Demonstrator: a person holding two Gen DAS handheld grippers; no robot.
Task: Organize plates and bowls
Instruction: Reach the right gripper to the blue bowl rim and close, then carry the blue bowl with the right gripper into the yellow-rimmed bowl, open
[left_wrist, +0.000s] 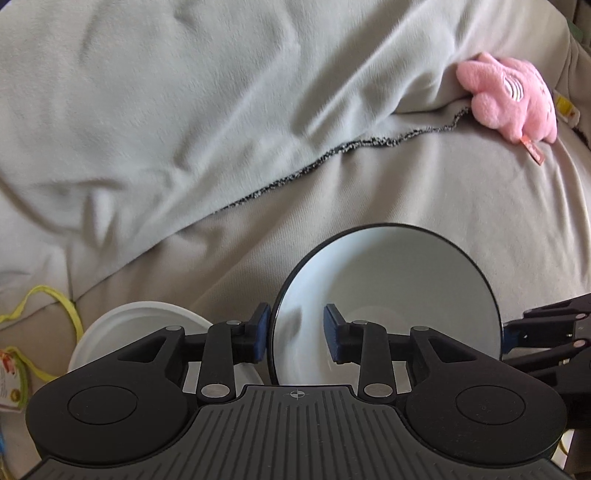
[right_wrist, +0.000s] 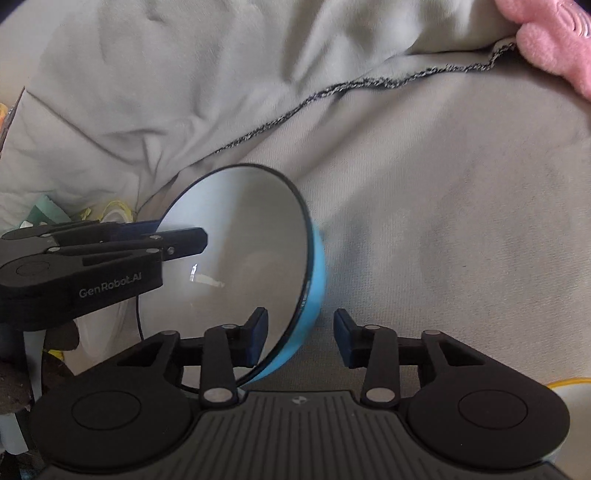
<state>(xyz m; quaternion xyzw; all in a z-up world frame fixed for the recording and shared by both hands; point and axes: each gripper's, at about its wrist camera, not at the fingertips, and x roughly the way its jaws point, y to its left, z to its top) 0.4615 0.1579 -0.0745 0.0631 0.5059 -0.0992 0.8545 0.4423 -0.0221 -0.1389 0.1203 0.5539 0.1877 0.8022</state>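
White plate (left_wrist: 147, 325) half hidden behind left gripper (left_wrist: 294, 338). Blue bowl (right_wrist: 243, 258) tilted, rim between spread fingers of both grippers, right gripper (right_wrist: 301, 341) included; neither clamped.

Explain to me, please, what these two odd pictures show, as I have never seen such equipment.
These are two handheld tools, each with a camera looking along its two fingers. One picture comes from the left gripper, the other from the right gripper. Both straddle the rim of a tilted bowl, white inside and blue outside; their jaws look open, so I cannot say that either holds it. The bowl sits on a grey blanket over beige bedding. Left of it lies a white plate. A pink plush toy rests farther off.
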